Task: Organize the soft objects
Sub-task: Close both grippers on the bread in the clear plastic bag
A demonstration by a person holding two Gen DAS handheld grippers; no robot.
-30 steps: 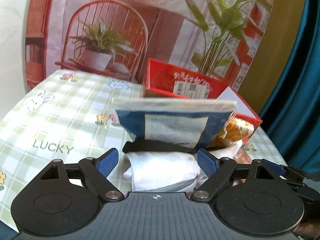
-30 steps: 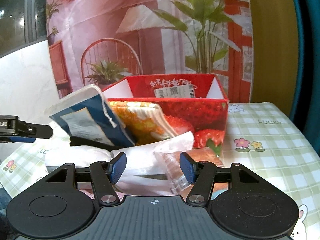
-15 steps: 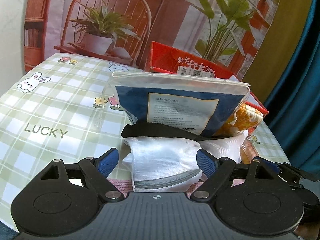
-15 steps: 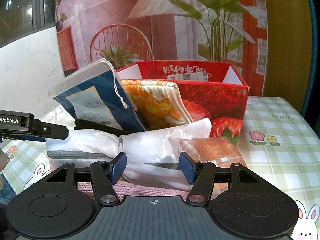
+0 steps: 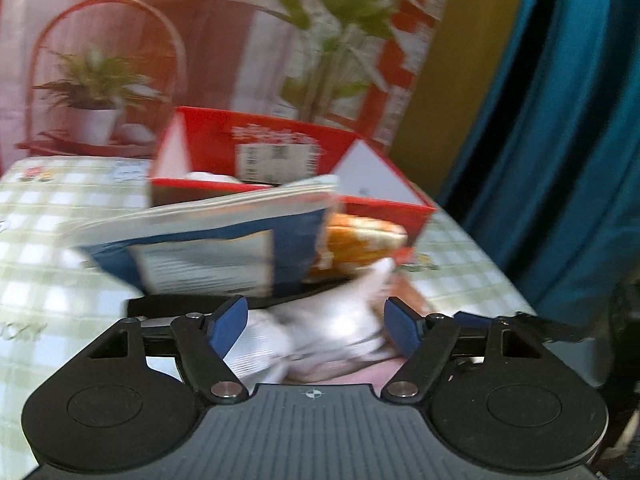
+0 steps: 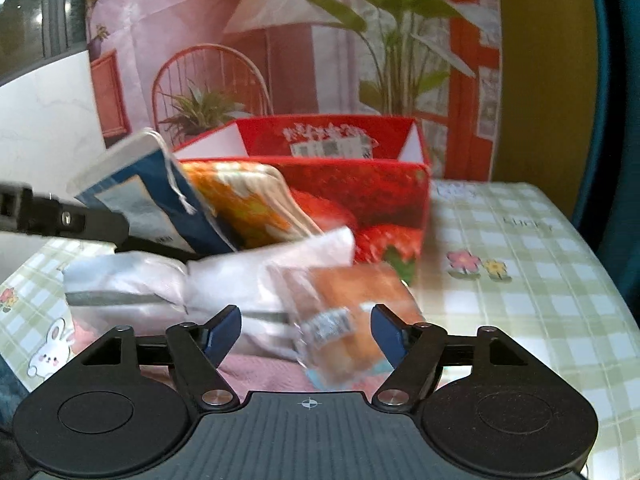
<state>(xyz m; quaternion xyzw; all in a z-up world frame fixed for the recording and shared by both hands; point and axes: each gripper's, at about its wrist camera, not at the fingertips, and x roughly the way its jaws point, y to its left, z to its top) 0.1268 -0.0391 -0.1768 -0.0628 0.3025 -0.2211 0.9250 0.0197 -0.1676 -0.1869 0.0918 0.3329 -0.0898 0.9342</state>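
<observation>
A pile of soft packets lies in front of a red strawberry box (image 6: 372, 196), also in the left wrist view (image 5: 280, 148). A blue-and-white drawstring pouch (image 5: 216, 248) (image 6: 144, 196) leans on an orange floral cloth pack (image 6: 248, 204) (image 5: 360, 240). Below lies a white mesh zip bag (image 6: 168, 284) (image 5: 320, 332) and a clear packet with orange contents (image 6: 352, 304). A pink cloth (image 6: 264, 372) lies underneath. My left gripper (image 5: 316, 330) is open around the white bag. My right gripper (image 6: 306, 334) is open around the clear packet. Both views are blurred.
The table has a green checked cloth (image 6: 520, 280) with bunnies and flowers. A printed backdrop (image 6: 280, 40) stands behind the box. A blue curtain (image 5: 560, 120) hangs at the right. The left gripper's side (image 6: 60, 216) shows in the right wrist view.
Both grippers have moved in closer to the pile and both views are now motion-blurred. The left view has swung right and the pouch looks tilted. Jaws stay open.
</observation>
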